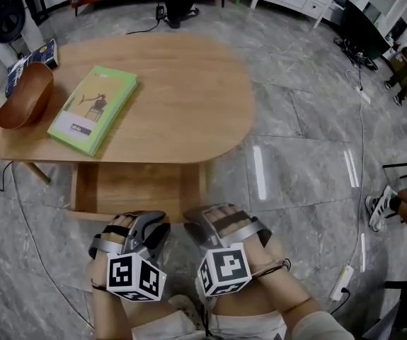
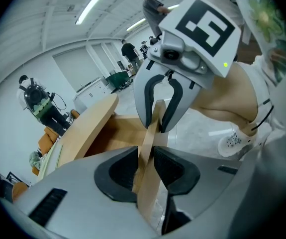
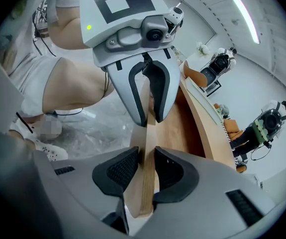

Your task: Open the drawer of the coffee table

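Head view: the drawer [image 1: 136, 188] is seen pulled out at the table's [image 1: 189, 98] six o'clock edge. Its front board is clamped by the left tongs [image 1: 138, 222] and, at their three o'clock, by the right tongs [image 1: 214, 218].

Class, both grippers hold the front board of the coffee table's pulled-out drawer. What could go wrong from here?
1. The left gripper and right gripper pinch only the thin front board of the drawer; uneven pulling might skew and jam it.
2. It already stands far out; more pull may drop it.
3. A jerk could slide the bowl off the corner of the table.
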### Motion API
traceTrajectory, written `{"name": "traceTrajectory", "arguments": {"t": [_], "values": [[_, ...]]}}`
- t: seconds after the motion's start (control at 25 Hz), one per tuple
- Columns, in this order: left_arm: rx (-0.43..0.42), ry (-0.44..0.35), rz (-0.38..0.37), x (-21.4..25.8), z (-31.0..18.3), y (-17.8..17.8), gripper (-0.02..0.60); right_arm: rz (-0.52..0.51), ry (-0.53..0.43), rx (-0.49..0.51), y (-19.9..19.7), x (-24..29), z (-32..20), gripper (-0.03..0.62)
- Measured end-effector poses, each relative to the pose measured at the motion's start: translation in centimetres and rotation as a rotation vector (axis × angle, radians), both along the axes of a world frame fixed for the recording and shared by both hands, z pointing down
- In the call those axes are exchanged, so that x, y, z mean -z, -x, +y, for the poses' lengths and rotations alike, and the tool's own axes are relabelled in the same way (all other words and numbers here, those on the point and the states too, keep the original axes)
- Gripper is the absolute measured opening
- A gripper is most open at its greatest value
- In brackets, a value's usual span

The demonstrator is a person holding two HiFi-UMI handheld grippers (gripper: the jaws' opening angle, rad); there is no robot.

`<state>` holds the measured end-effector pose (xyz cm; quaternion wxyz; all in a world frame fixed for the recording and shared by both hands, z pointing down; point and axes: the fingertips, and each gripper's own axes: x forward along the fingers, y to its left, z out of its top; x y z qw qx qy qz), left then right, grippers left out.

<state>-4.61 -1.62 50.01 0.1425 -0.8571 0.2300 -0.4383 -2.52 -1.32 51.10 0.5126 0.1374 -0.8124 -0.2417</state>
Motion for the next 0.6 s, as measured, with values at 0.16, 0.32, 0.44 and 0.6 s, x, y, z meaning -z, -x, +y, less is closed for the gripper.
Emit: {"name": "traceTrajectory", "arguments": {"t": [0.16,0.32,0.44,0.6], "values": [[0.002,-0.006,0.004,-0.04,0.27,-0.06,0.107,-0.003,0.007,0.003,-0.06,-0.03,0.25,0.109],[-0.001,0.001,0.010,0.01,0.74,-0.04,0.107,-0.007,0.019,0.009,-0.06,0.01,0.72,0.107],[0.003,0.003,0.013,0.07,0.96,-0.10,0.106,-0.007,0.028,0.010,-0.13,0.07,0.94,0.106],[0.011,-0.010,0.018,0.05,1.02,-0.11,0.107,-0.010,0.052,0.000,-0.13,0.07,0.98,0.103]]}}
